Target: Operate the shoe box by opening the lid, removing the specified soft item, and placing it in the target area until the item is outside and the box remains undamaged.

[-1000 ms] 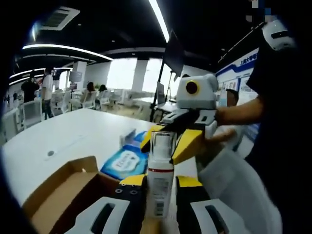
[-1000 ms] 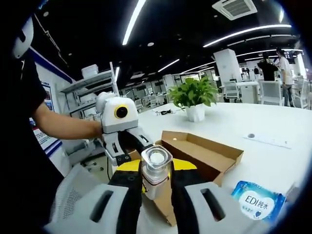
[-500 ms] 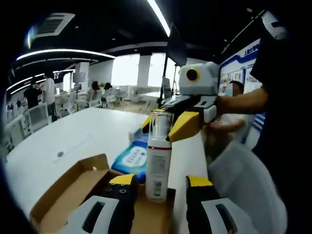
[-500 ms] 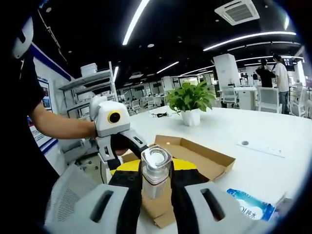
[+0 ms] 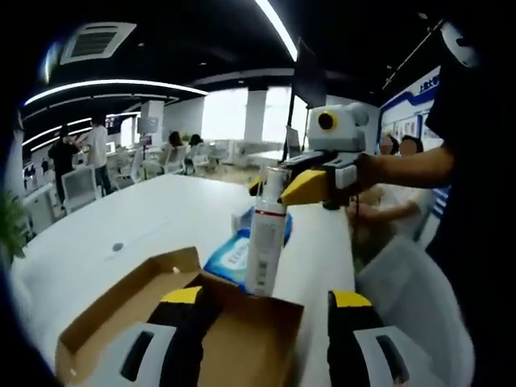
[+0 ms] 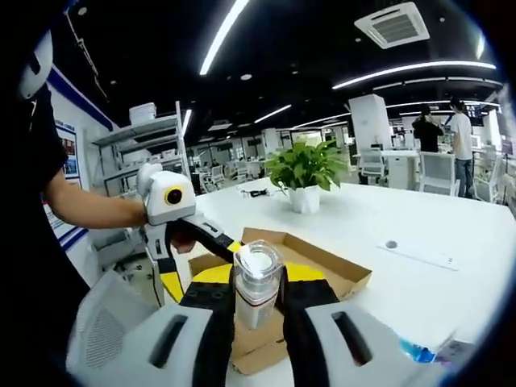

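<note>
The white counter [image 5: 121, 234] is the largest thing in both views, and it carries the open cardboard shoe box [image 5: 137, 310]. In the left gripper view the box lies near the counter edge closest to the camera, with its flaps spread out and its brown inside bare. In the right gripper view the same shoe box [image 6: 322, 262] lies behind the claw, near the counter edge on the person's side.

A blue pack of wipes [image 5: 234, 256] lies flat on the counter just beyond the box in the left gripper view. In the right gripper view a small part of this pack [image 6: 419, 353] shows near the lower right.

A potted green plant [image 6: 305, 171] stands further back on the counter in the right gripper view, well apart from the box.

The right claw [image 6: 256, 302] is clenched on a white spray bottle [image 6: 256, 278] just below its clear cap. In the left gripper view the right claw [image 5: 278, 187] holds this bottle [image 5: 266, 234] upright in the air, above the far edge of the box, so the bottle is out of the box.

The left claw [image 5: 266, 310] is released, its jaws wide apart over the box and holding nothing. In the right gripper view the left claw [image 6: 189, 254] is beside the box, held by a person's hand [image 6: 149, 214].
</note>
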`<act>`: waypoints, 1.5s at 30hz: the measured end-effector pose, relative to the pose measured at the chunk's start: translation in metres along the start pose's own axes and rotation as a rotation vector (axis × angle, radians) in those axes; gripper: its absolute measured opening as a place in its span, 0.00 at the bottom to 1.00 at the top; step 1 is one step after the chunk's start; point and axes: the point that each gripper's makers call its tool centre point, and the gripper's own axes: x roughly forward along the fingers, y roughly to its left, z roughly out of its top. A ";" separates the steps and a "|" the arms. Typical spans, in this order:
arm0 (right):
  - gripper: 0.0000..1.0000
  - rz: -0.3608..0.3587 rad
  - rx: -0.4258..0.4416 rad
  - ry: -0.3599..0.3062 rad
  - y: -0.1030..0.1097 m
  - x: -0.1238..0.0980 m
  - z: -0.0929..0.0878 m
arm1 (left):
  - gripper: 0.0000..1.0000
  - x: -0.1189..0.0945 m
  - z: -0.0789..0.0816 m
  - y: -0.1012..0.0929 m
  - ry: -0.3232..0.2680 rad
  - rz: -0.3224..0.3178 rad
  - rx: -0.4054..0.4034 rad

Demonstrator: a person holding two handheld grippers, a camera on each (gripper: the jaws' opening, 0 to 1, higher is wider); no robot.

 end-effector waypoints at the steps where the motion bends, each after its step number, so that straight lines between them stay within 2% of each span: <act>1: 0.19 -0.005 -0.004 -0.001 -0.002 -0.001 0.001 | 0.66 -0.001 -0.001 0.000 0.002 0.003 -0.002; 14: 0.19 -0.068 -0.046 0.000 -0.039 -0.014 0.008 | 0.83 -0.025 -0.012 0.011 0.023 0.111 -0.061; 17: 0.19 -0.085 -0.054 0.008 -0.048 -0.017 0.007 | 0.90 -0.032 -0.014 0.015 0.015 0.143 -0.067; 24: 0.19 -0.118 -0.082 0.027 -0.070 -0.021 0.003 | 0.99 -0.048 -0.018 0.018 0.008 0.200 -0.075; 33: 0.19 -0.153 -0.104 0.056 -0.101 -0.022 -0.004 | 1.00 -0.074 -0.022 0.027 -0.008 0.280 -0.101; 40: 0.19 -0.179 -0.124 0.072 -0.125 -0.021 -0.012 | 1.00 -0.093 -0.030 0.025 -0.018 0.339 -0.126; 45: 0.19 -0.189 -0.140 0.090 -0.141 -0.020 -0.019 | 1.00 -0.109 -0.041 0.022 -0.010 0.388 -0.145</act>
